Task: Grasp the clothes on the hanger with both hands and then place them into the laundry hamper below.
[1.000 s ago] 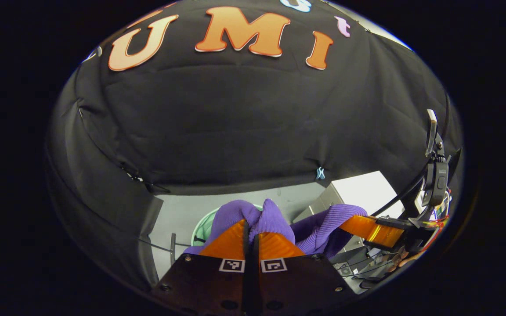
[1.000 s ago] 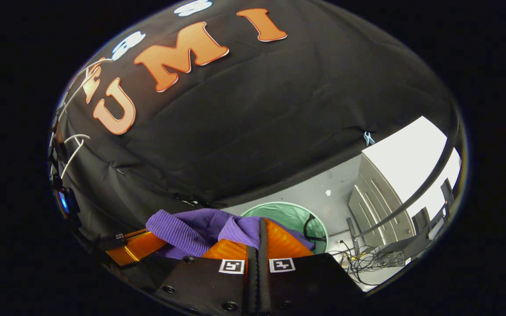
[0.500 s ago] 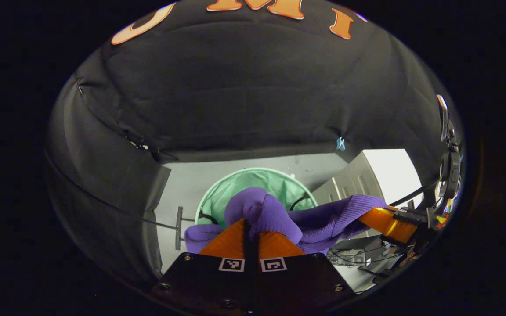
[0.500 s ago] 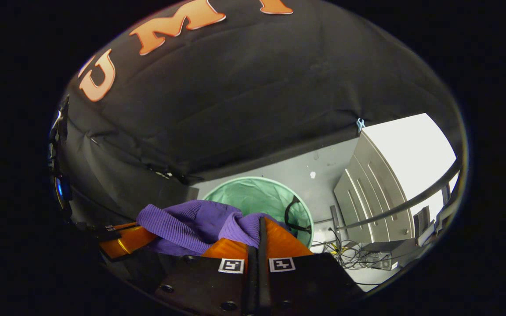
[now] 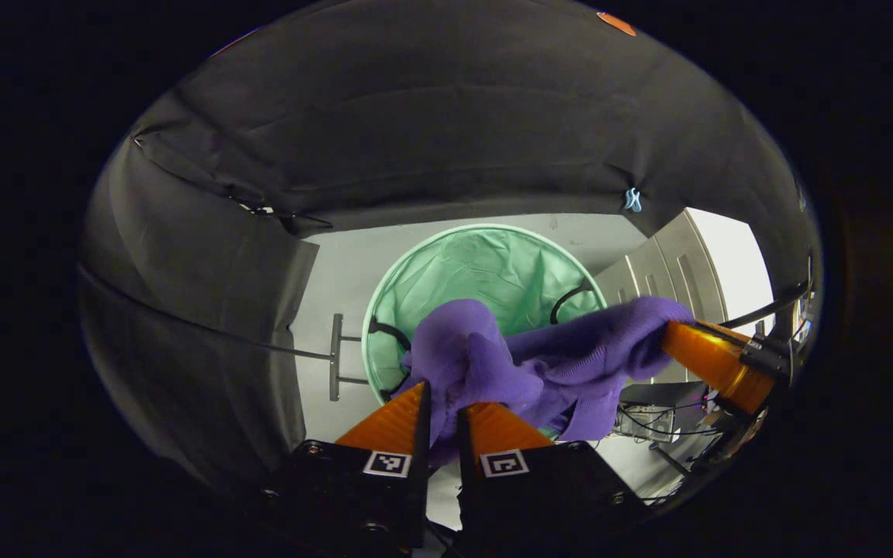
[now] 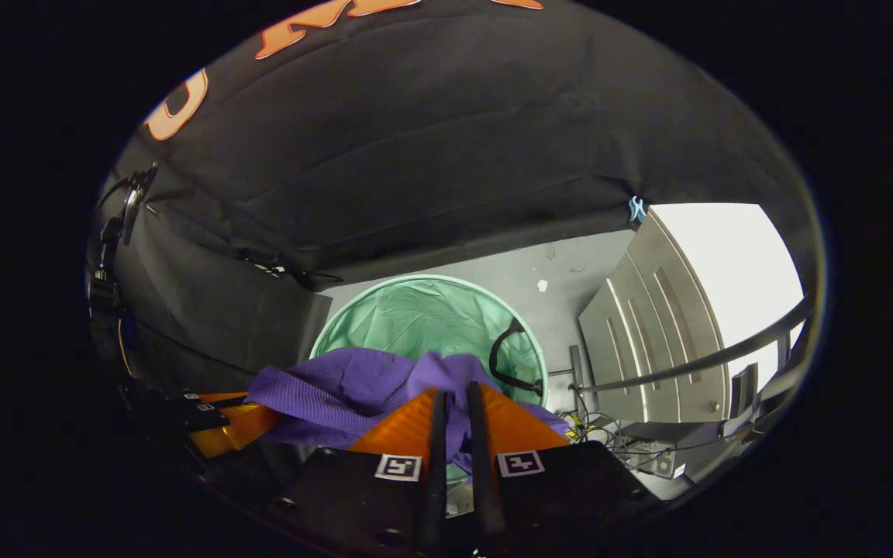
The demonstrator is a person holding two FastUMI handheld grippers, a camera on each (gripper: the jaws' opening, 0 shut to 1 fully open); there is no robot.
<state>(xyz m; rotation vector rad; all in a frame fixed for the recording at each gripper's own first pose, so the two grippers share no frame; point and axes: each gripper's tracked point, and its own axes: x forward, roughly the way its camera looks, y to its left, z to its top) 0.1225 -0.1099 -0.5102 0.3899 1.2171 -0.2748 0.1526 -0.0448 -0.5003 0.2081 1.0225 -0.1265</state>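
Both tongs, left (image 5: pixel 443 397) and right (image 6: pixel 453 397), are pinching the purple garment (image 5: pixel 524 360) above the green hamper (image 5: pixel 485 267).

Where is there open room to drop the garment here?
The hamper stands open, its green inside bare beyond the purple garment. Bare floor lies between it and the black cloth. Cables crowd the floor by the grey cabinet.
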